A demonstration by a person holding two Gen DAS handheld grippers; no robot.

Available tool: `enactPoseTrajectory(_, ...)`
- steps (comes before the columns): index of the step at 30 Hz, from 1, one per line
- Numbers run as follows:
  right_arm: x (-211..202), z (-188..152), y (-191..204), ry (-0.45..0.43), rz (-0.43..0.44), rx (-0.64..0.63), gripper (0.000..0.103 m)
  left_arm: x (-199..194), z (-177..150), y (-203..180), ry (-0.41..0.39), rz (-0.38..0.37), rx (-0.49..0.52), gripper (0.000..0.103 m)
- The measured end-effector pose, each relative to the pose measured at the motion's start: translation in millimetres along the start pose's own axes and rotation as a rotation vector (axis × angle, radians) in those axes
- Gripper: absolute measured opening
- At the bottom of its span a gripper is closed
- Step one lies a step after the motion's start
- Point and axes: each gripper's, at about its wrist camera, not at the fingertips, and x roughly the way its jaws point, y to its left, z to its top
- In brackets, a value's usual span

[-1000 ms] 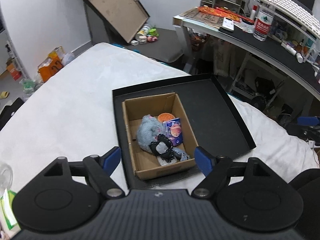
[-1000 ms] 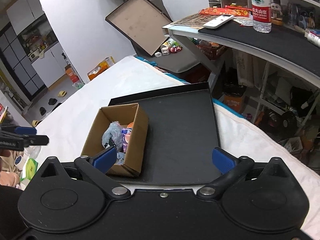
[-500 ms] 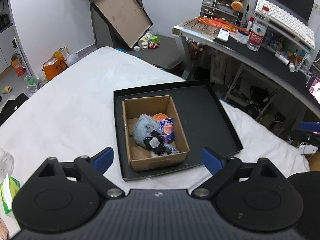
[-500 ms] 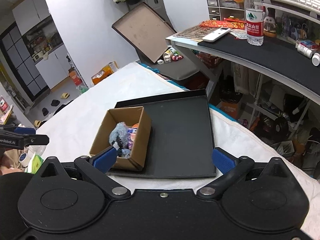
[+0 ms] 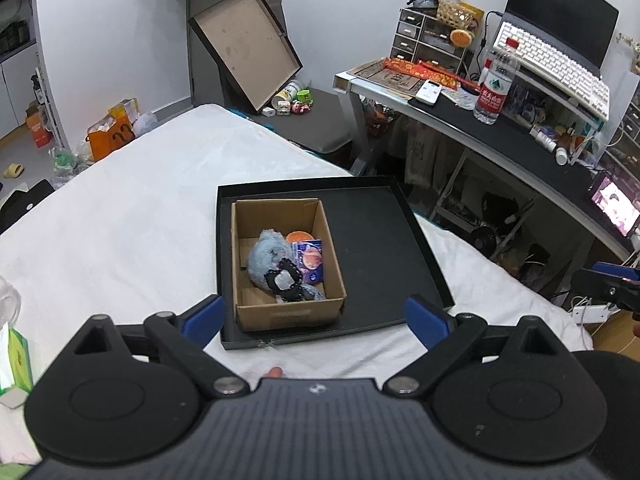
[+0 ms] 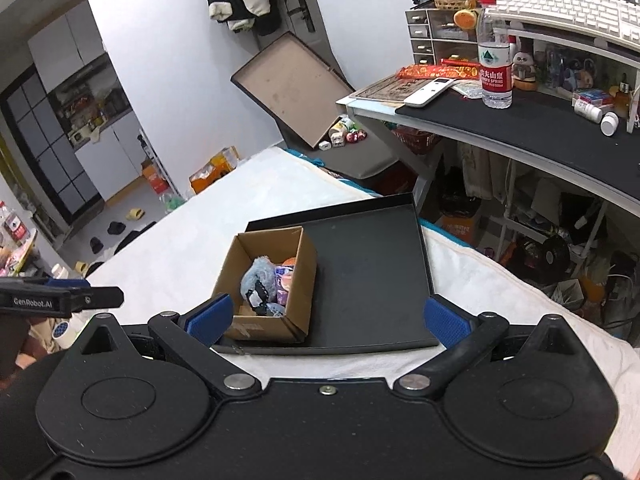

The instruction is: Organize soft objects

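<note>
Both grippers hang above the near edge of the bed, and neither is carrying anything. The left gripper (image 5: 316, 318) has its blue fingers (image 5: 202, 318) spread wide with only air between them; the right gripper (image 6: 328, 318) is spread just as wide and just as empty.

All the soft things on show sit in the cardboard box (image 5: 288, 316), which stands in the left half of the black tray (image 5: 380, 240) on the white bedsheet (image 5: 120, 220). Inside there's a fluffy blue-grey plush toy (image 5: 266, 258), a dark lacy-edged piece (image 5: 285, 280) lying over its near side, a small purple packet (image 5: 311, 261) leaning by the right wall, and an orange round thing (image 5: 299, 237) tucked behind (too hidden to say what it is).

The right half of the tray is bare, and no loose soft item lies on the sheet in either view. So the gathering looks done, or close to it. What's left, at a guess, is little: perhaps tidying the pile down inside the box, since the contents lie jumbled against each other. The tissue box (image 5: 16, 364) at the far left edge doesn't look like part of the job.
</note>
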Motion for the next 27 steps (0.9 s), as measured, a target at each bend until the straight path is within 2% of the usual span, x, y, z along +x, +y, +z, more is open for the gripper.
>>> enactPoseTrajectory(15, -24.0, -14.6, 15.6, -0.014, 0.027, 0.072, 0.103, -22.9, -16.7, -35.9, -0.054, -0.018, 0.022, 0.097)
enactPoseTrajectory(23, -25.5, -18.7, 31.0, 0.000, -0.004, 0.024, 0.103, -26.5, -23.4, -39.2, -0.058, -0.015, 0.020, 0.097)
enactPoseTrajectory(27, -25.9, -20.0, 35.4, 0.008, 0.015, 0.007, 0.103, -28.0, -26.1, -41.8, -0.067, -0.007, 0.024, 0.097)
